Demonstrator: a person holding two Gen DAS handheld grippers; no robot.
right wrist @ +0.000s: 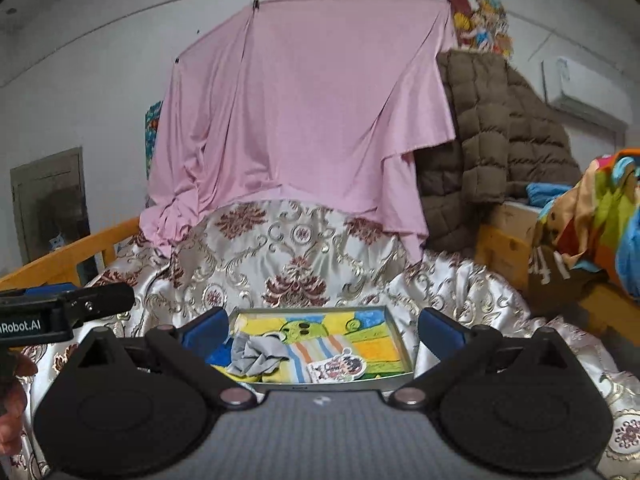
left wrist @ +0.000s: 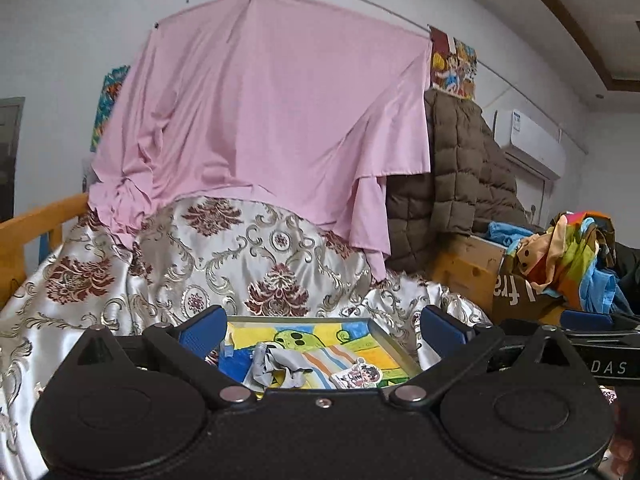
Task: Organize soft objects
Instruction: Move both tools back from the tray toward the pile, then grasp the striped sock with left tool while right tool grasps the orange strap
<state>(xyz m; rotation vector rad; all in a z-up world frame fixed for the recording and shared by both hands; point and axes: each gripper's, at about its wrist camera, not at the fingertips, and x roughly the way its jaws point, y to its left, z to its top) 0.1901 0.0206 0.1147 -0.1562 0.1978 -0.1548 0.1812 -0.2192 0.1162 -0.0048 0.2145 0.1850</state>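
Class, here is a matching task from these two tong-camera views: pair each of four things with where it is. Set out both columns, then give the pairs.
Things:
1. grey cloth
2. pink sheet
3. brown jacket
4. sticker

Places:
A. hanging from a wall line
B. crumpled at the tray's left side
C. draped right of the pink sheet
D. flat in the tray's near right part

Pairs: 1-B, 2-A, 3-C, 4-D

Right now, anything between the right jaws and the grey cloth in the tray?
Nothing visible. The grey cloth lies uncovered in the tray, ahead of the open right gripper. A sticker lies beside it, off the path.
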